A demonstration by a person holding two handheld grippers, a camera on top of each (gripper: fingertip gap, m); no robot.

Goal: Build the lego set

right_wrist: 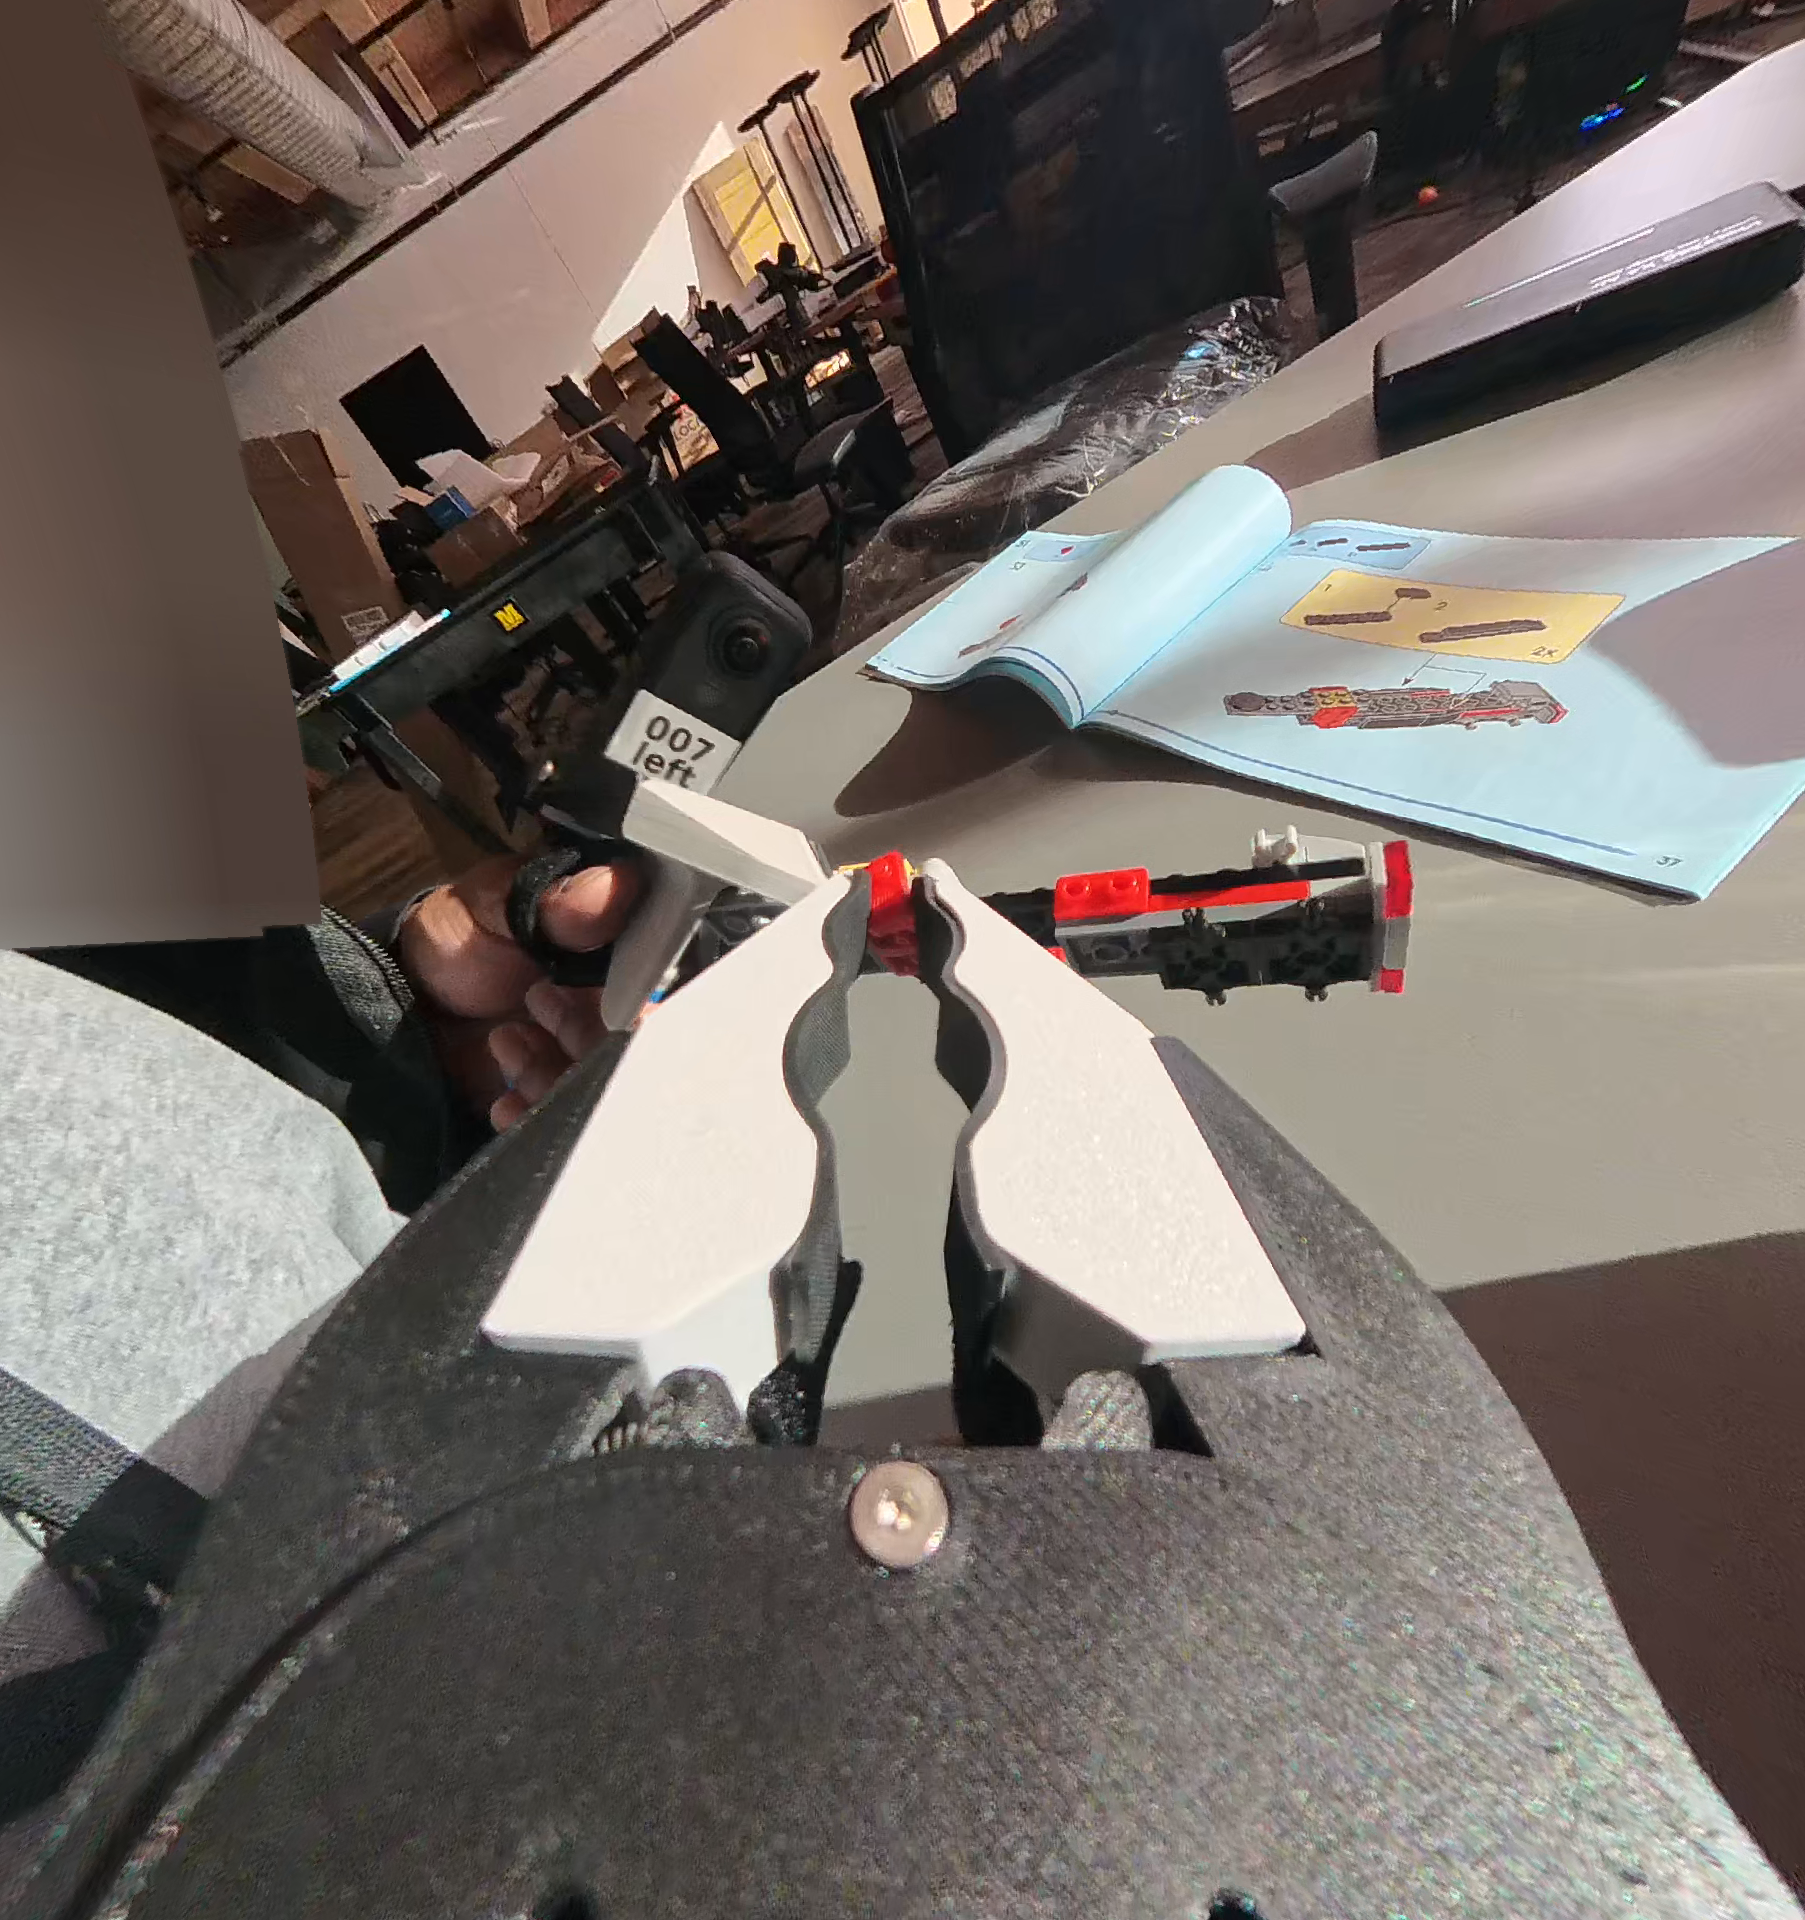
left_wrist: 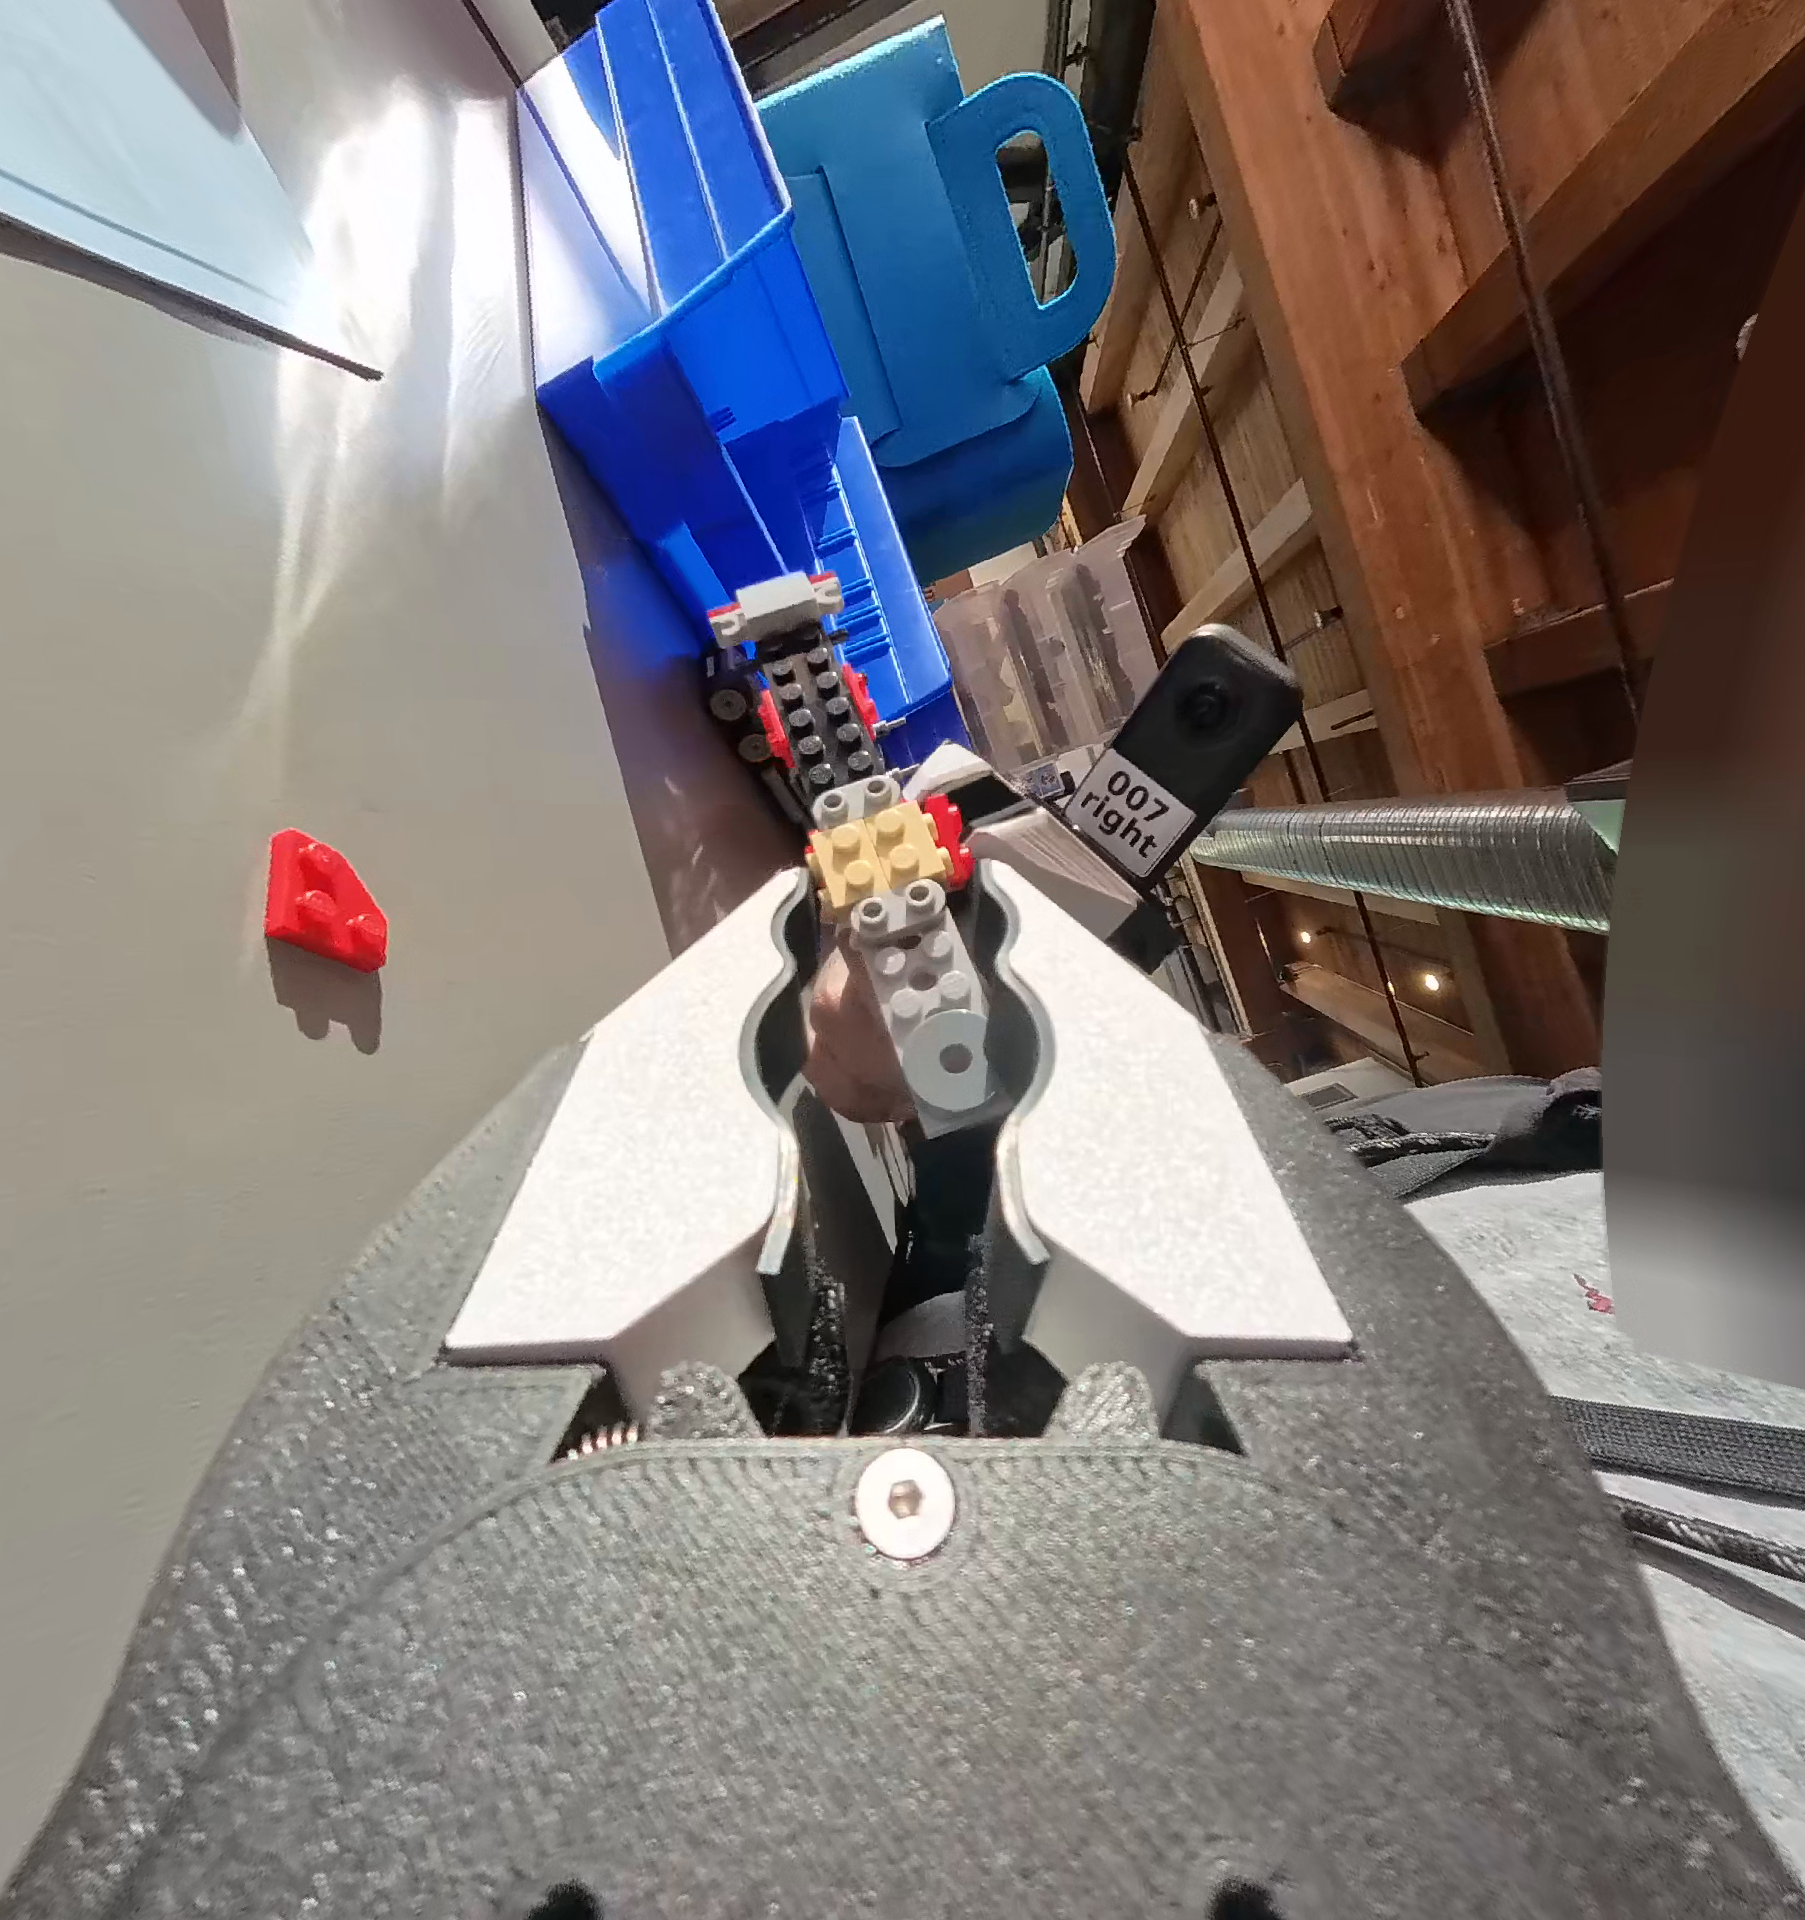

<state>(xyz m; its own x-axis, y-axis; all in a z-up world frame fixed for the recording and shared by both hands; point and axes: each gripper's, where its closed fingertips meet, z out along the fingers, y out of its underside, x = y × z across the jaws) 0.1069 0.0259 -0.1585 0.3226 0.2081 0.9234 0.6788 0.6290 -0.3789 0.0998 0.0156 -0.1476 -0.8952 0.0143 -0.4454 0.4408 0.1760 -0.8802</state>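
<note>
The left hand-held gripper (left_wrist: 893, 904) and right hand-held gripper (right_wrist: 890, 883) are both pinching the long lego model (right_wrist: 1230, 920) near its middle, holding it above the bench (right_wrist: 1293, 1091), probably steadying it for the next piece.

Grey table (right_wrist: 1500, 1091) sunlit, shadow-streaked. Wooden beams (left_wrist: 1397, 260) overhead, ribbed duct (left_wrist: 1397, 852). Beyond: black office chairs (right_wrist: 773, 436), cardboard boxes (right_wrist: 306, 520), white wall (right_wrist: 565, 239).

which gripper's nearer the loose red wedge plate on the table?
Left. The left gripper hangs just beside the red wedge plate; the right gripper grips the lego model from the far side.
</note>
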